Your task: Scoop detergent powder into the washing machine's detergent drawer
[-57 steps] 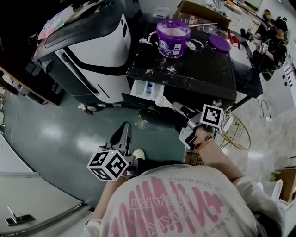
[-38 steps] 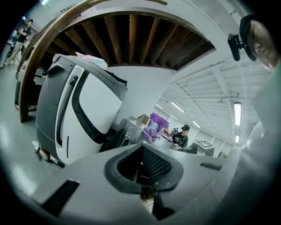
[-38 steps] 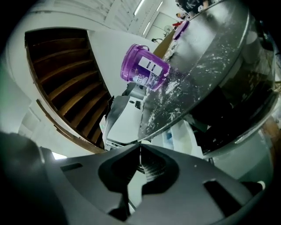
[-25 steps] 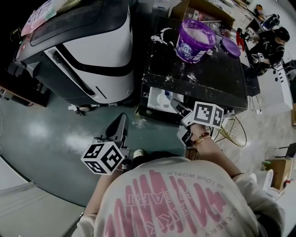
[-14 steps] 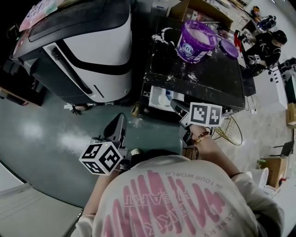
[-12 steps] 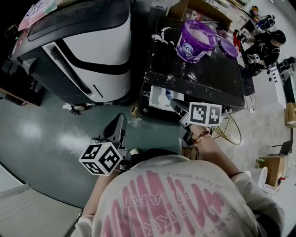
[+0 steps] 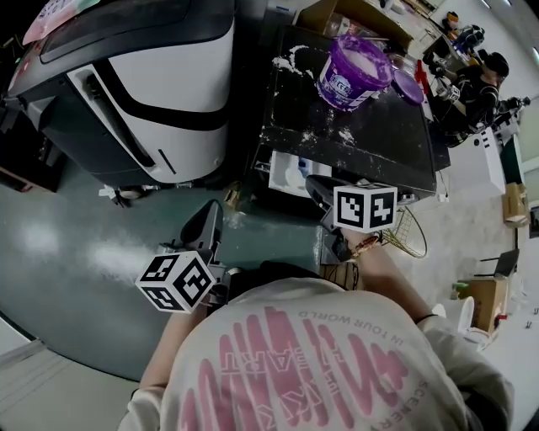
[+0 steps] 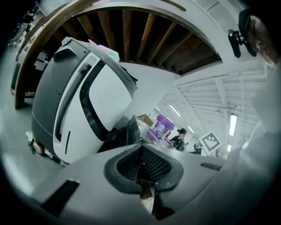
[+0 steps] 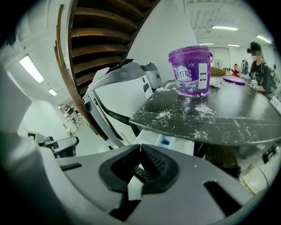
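Observation:
A purple detergent bucket (image 7: 352, 71) (image 9: 192, 71) full of white powder stands on the black washer top (image 7: 370, 135), which is strewn with spilled powder. Its purple lid (image 7: 407, 85) lies beside it. The white detergent drawer (image 7: 285, 172) (image 9: 164, 141) stands pulled out below the top's front edge. My right gripper (image 7: 313, 187) (image 9: 139, 148) is shut just in front of the drawer's right end; no scoop shows ahead of its tips. My left gripper (image 7: 202, 226) (image 8: 141, 147) hangs shut over the green floor, left of the drawer, holding nothing.
A large white-and-black machine (image 7: 143, 76) stands left of the washer. A wire basket (image 7: 408, 231) sits on the floor at the washer's right. A seated person (image 7: 476, 84) is at the far right, and a cardboard box (image 7: 337, 17) stands behind the bucket.
The right gripper has rolled about its own axis while staying at the drawer. The left gripper has drifted a little left and lower. Both stay shut.

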Available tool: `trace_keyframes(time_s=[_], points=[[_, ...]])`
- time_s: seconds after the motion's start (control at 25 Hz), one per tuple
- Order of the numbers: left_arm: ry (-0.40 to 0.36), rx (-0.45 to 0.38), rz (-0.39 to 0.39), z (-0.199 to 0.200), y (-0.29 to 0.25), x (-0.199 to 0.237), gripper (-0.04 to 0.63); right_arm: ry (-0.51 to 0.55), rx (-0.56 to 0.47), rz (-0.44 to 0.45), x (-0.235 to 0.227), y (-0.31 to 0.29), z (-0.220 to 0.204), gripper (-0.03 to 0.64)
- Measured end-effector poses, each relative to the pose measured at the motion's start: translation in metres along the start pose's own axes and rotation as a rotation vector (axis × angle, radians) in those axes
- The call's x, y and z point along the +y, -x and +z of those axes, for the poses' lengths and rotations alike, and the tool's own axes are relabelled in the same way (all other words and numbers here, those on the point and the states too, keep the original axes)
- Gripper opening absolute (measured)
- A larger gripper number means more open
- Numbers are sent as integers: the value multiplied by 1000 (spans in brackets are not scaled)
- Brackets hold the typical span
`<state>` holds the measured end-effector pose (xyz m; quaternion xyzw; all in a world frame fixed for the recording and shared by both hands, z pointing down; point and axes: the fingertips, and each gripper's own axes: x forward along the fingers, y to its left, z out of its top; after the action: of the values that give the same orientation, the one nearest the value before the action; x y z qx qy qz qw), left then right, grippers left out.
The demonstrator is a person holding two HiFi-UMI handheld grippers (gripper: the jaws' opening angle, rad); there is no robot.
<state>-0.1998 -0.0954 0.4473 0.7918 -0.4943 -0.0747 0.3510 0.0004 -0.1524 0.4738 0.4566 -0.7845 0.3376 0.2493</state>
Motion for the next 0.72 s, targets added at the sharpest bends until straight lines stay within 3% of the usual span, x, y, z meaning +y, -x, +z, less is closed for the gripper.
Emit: trace_keyframes(time_s=[0.24, 0.48, 0.72], points=[[-9, 3, -18, 3, 0, 2, 2, 38, 7, -10, 7, -3, -2, -2], [-1, 20, -2, -2, 8, 13, 2, 244, 35, -63, 18, -7, -5, -2], [4, 16, 10, 0, 12, 20, 2, 321, 84, -72, 23, -12, -7, -2]])
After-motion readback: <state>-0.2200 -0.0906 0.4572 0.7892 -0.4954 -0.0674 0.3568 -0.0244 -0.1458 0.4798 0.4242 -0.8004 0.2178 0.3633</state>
